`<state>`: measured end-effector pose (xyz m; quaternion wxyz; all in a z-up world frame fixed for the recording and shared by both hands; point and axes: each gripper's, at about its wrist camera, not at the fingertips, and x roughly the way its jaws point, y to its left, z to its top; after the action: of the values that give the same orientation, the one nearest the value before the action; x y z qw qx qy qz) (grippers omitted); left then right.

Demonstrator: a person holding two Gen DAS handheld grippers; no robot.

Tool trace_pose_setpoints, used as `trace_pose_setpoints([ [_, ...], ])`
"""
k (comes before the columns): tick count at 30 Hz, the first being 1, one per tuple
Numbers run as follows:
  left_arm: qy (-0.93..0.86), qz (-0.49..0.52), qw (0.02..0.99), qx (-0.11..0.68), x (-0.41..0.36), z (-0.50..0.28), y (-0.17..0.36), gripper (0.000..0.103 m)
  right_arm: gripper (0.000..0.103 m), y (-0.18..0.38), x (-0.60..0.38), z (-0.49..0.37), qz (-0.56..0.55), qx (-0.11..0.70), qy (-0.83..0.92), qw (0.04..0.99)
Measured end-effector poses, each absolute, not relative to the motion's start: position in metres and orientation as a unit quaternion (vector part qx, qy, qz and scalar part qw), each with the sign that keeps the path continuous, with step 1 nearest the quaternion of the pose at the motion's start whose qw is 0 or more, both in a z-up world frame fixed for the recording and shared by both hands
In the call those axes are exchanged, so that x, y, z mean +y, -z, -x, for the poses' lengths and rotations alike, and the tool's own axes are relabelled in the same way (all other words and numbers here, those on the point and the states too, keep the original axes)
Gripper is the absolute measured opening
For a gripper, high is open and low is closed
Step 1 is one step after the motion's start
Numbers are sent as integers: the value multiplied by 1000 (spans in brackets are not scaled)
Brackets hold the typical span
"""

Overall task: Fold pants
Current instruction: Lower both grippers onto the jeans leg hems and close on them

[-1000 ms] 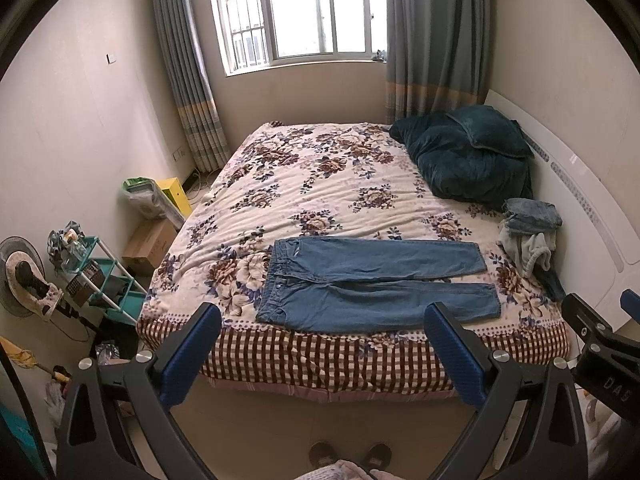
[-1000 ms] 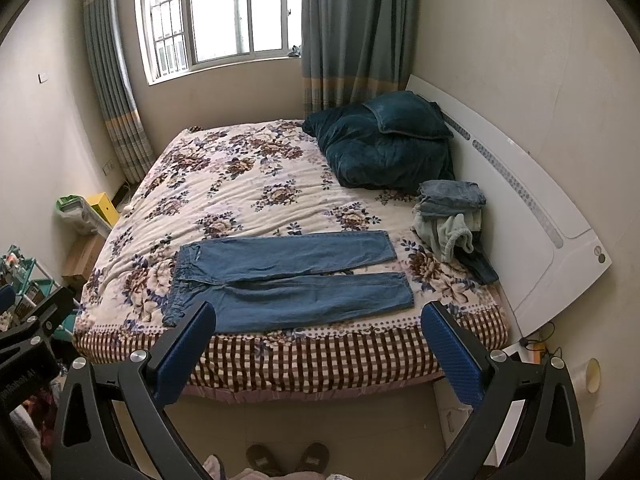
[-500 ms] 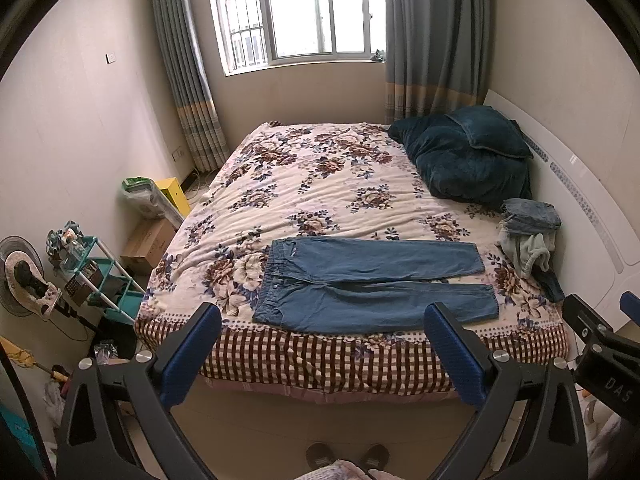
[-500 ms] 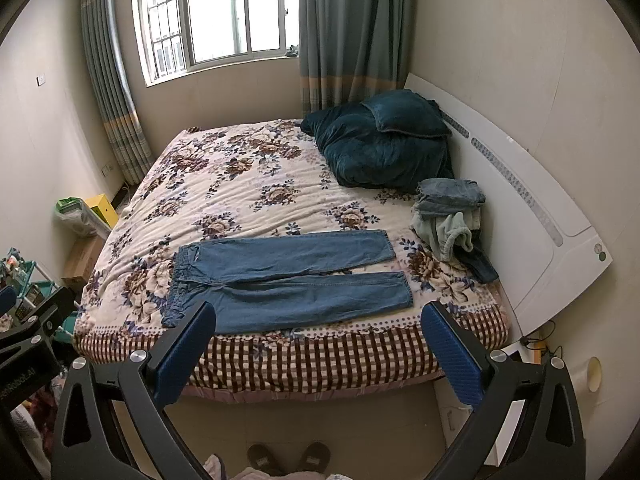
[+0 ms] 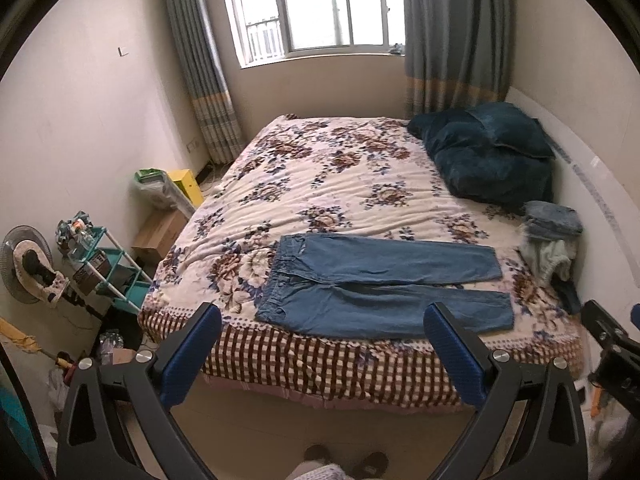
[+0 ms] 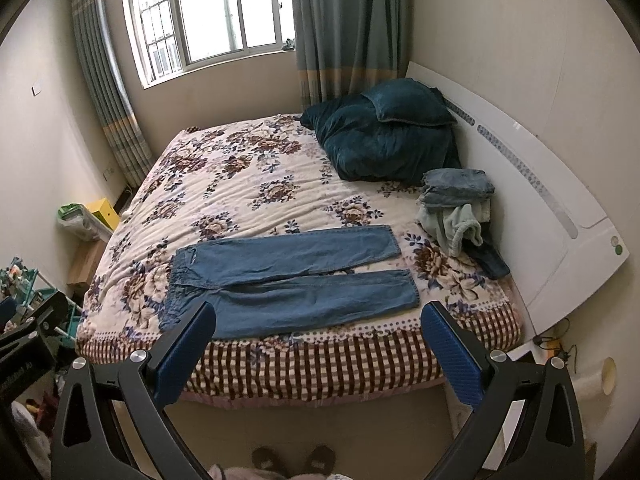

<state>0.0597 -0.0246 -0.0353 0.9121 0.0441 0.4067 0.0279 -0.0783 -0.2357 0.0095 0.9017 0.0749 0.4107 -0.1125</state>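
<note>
Both tongs wide open, empty: left gripper, right gripper. Jeans flat near bed edge. Risk: pinching quilt too, dragging jeans off.

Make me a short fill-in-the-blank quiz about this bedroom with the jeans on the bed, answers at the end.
1. The blue jeans lie flat on the floral ____.
2. Both legs of the jeans point toward the white ____.
3. The left tongs and right tongs are both ____ and hold nothing.
4. The dark teal pillows sit beside a small pile of ____.

Answers: bedspread; headboard; open; clothes
</note>
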Motion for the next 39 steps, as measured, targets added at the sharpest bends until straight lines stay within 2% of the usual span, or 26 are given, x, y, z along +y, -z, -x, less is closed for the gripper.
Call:
trace_pose_setpoints([
  [10, -43, -71, 881, 466, -40, -179, 131, 103, 103, 78, -273, -35, -93, 450, 143, 876],
  [24, -6, -91, 827, 555, -48, -419, 279, 103, 103, 247, -299, -293, -119, 547, 187, 807],
  [31, 38, -112, 781, 613, -63, -518, 372, 103, 103, 357, -288, -425, -66, 599, 159, 782],
  [39, 87, -218, 699, 676, -96, -609, 501, 102, 103, 506, -267, -569, 51, 695, 55, 715],
])
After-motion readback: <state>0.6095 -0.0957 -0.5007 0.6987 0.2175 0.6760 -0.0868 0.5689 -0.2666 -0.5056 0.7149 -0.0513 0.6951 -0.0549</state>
